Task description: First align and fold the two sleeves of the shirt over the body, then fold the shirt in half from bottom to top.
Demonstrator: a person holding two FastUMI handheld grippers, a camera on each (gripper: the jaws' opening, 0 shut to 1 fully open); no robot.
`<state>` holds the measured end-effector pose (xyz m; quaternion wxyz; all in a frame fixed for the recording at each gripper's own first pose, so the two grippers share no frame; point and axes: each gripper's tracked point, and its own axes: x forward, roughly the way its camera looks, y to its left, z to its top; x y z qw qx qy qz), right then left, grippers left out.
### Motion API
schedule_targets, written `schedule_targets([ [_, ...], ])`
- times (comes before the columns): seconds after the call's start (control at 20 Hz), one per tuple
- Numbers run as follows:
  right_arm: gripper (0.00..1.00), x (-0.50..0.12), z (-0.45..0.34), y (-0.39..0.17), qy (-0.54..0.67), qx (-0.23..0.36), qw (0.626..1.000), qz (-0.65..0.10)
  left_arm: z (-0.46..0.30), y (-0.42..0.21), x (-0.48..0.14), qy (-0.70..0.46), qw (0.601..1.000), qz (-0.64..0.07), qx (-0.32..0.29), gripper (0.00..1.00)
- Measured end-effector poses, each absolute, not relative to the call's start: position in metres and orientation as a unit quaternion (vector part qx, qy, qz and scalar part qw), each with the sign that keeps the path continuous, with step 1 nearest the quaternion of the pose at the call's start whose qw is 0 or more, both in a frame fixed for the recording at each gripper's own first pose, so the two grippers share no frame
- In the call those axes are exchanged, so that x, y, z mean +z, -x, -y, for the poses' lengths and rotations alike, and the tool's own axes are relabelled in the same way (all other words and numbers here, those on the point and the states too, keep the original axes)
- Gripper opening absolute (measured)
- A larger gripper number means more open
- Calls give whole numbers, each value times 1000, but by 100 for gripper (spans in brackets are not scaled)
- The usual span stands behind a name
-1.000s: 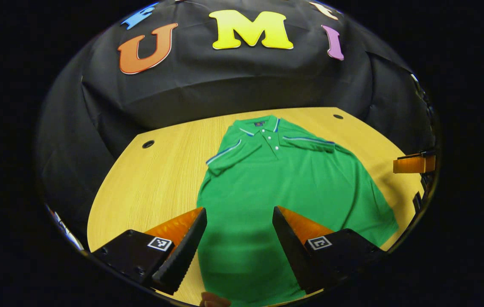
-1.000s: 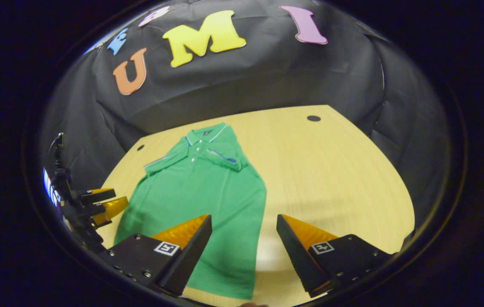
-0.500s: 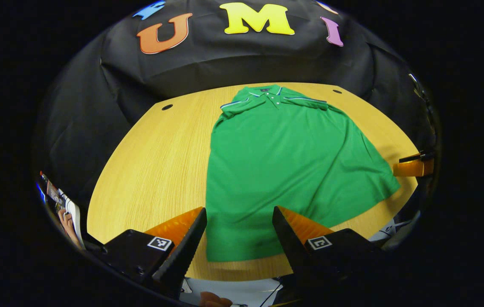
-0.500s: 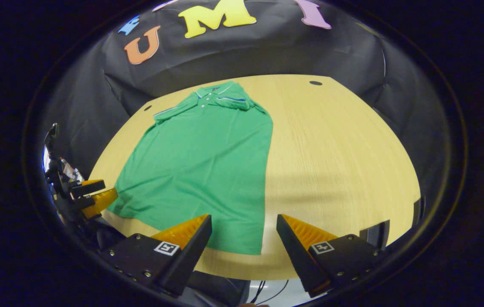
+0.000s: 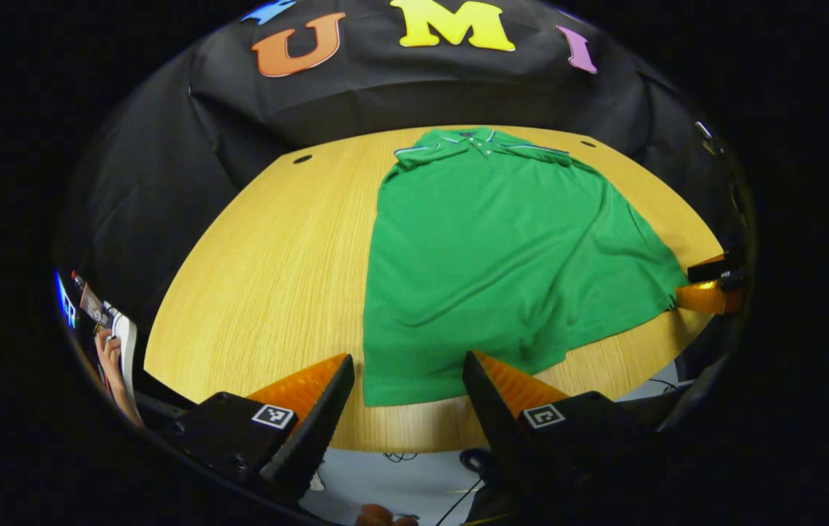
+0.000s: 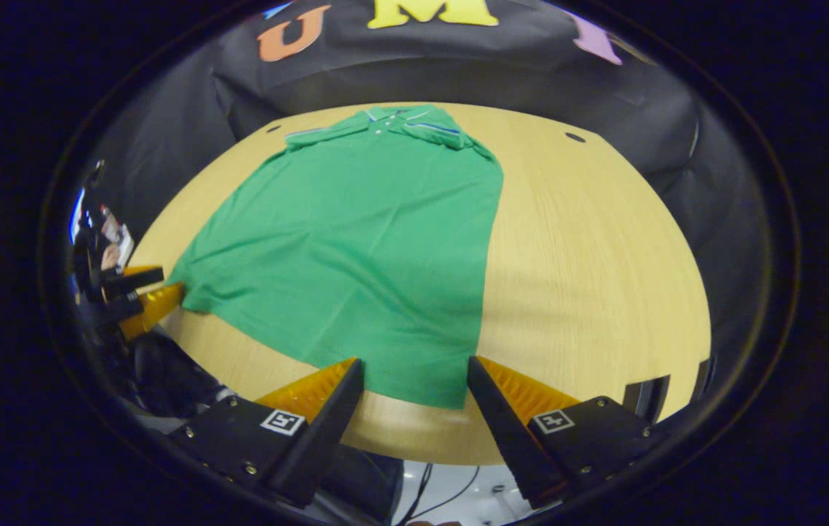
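A green polo shirt (image 5: 502,241) lies flat, collar away from me, on the wooden table (image 5: 275,256). Both short sleeves (image 5: 421,152) are folded in over the chest near the collar. My left gripper (image 5: 408,361) is open, low over the near table edge, its fingers straddling the hem's left corner. My right gripper (image 6: 414,363) is open too, straddling the hem's right corner of the shirt (image 6: 363,241). Each gripper shows at the other view's edge: the right gripper (image 5: 692,285) and the left gripper (image 6: 158,288), both by the hem.
The table (image 6: 589,256) has bare wood on both sides of the shirt and small round holes (image 5: 302,158) at its far corners. Below the near edge a pale floor with cables (image 5: 399,475) shows. A person's hand (image 5: 111,358) is at the far left.
Both grippers have drawn back toward the near table edge, from over the shirt's body to its hem corners. The shirt has not moved. Both stay open.
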<state>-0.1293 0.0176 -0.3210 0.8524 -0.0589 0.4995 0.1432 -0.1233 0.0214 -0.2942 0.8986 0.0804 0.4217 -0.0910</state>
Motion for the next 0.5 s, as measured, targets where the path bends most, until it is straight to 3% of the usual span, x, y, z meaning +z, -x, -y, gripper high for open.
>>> schedule_targets([
  [0.2,98,-319,-11,127,36,116,857,-501,-13,126,-302,-26,900,-430,-71,94],
  [0.25,67,-321,-13,122,22,117,859,-498,-8,124,-301,-20,897,-436,-74,88],
  [0.35,6,-317,-16,119,0,109,865,-491,-11,119,-300,-35,894,-443,-62,37],
  [0.4,6,-319,-16,120,-1,108,861,-498,-9,118,-300,-38,894,-443,-62,11],
  [0.5,2,-318,-15,117,-8,106,863,-493,-9,117,-299,-24,893,-446,-62,5],
])
